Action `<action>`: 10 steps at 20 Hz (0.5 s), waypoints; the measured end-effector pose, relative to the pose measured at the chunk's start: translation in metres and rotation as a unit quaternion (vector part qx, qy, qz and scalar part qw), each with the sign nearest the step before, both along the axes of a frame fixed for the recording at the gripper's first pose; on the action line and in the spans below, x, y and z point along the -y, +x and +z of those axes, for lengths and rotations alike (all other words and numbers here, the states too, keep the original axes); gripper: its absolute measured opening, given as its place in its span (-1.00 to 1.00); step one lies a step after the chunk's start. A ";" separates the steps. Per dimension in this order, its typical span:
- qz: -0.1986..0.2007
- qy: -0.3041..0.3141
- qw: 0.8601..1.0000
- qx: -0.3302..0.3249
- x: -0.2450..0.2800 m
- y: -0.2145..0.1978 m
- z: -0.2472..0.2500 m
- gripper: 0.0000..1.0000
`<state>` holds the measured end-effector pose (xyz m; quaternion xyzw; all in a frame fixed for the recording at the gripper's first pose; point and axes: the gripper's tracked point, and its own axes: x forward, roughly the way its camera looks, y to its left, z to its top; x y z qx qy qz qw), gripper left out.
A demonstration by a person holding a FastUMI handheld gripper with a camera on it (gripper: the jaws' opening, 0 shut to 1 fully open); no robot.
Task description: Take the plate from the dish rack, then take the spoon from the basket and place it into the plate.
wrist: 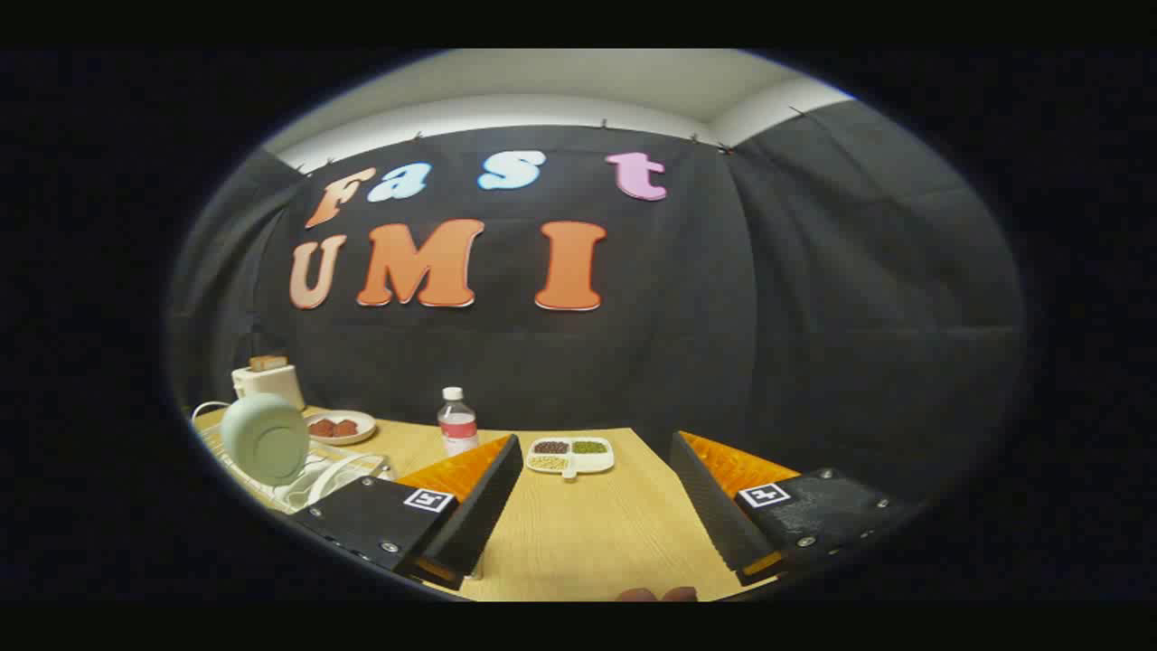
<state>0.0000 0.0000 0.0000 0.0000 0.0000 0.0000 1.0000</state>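
A pale green plate [265, 438] stands on edge in a white wire dish rack [318, 472], to the left of my left finger. My gripper [597, 452] is open above the wooden table [587, 533], with nothing between its fingers. The plate is well off to the left of the gap between them. I cannot make out a spoon or a basket from here.
A water bottle [457, 421] stands just beyond the left fingertip. A white divided dish [570, 454] of beans lies ahead between the fingers. A toaster [267, 380] and a small plate of red food [340, 427] sit at the far left behind the rack.
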 end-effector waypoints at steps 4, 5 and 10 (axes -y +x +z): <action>0.035 0.011 0.999 0.028 -0.046 -0.099 0.032 0.96; 0.037 0.023 0.999 0.028 -0.056 -0.117 0.031 0.96; 0.072 0.098 0.992 -0.019 -0.106 -0.181 -0.011 0.96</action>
